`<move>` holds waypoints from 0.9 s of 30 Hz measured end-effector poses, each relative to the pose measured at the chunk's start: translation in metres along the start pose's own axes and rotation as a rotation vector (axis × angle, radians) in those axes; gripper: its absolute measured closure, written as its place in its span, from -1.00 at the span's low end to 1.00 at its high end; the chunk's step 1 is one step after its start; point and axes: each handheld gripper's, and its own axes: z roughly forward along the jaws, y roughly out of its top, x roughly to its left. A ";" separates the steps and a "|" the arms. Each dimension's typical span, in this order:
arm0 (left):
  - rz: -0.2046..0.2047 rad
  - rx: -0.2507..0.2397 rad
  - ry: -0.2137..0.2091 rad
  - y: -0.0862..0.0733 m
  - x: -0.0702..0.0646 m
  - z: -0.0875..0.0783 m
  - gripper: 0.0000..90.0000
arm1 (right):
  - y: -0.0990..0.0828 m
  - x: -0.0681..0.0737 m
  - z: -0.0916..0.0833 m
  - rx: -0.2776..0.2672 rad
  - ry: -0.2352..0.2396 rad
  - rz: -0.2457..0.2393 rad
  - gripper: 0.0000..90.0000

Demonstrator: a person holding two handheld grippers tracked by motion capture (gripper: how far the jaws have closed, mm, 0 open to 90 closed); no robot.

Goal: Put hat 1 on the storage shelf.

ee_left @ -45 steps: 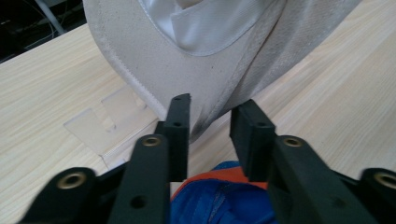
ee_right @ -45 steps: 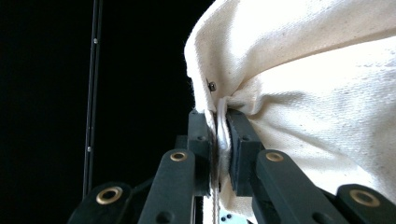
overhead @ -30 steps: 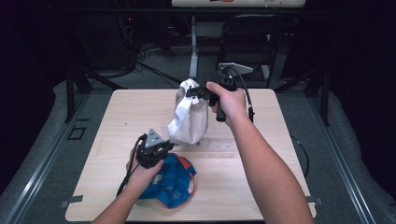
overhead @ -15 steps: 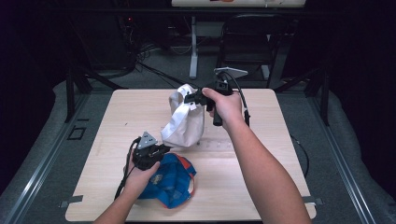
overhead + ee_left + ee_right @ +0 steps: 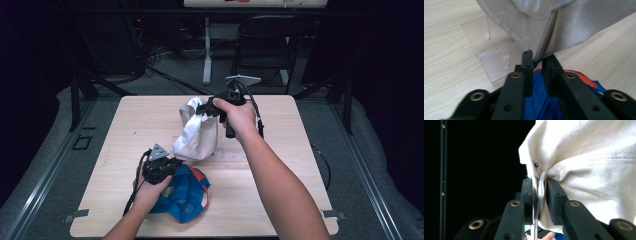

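Wooden table (image 5: 300, 165): pale top, dark floor around it, cables and a chair behind.

White canvas bag (image 5: 196, 135): near the table's centre, upper edge lifted, lower part resting on the wood. In the right gripper view the cloth (image 5: 594, 170) is bunched toward the jaws, a small rivet just above them.

Metal ring (image 5: 539, 195): a pair of silver loops at the bag's edge, standing upright between the black jaws.

Right gripper (image 5: 207, 108): held in the right hand (image 5: 241, 116) above the far half of the table; jaws clamped narrowly on the metal ring.

Blue cloth item (image 5: 185, 192): blue with orange trim, lying at the near edge, under the left hand (image 5: 152, 192); possibly a cap, the shape is unclear.

Left gripper (image 5: 170, 165): low, over the blue cloth; jaws (image 5: 539, 70) drawn near together with blue fabric between them, tips just beside the bag's lower corner.

Clear plastic stand (image 5: 496, 62): slotted, on the table, touching the bag's base.
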 end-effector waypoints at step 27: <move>-0.044 -0.039 0.059 -0.026 0.020 -0.047 0.34 | -0.053 -0.042 -0.082 -0.091 -0.082 -0.120 0.45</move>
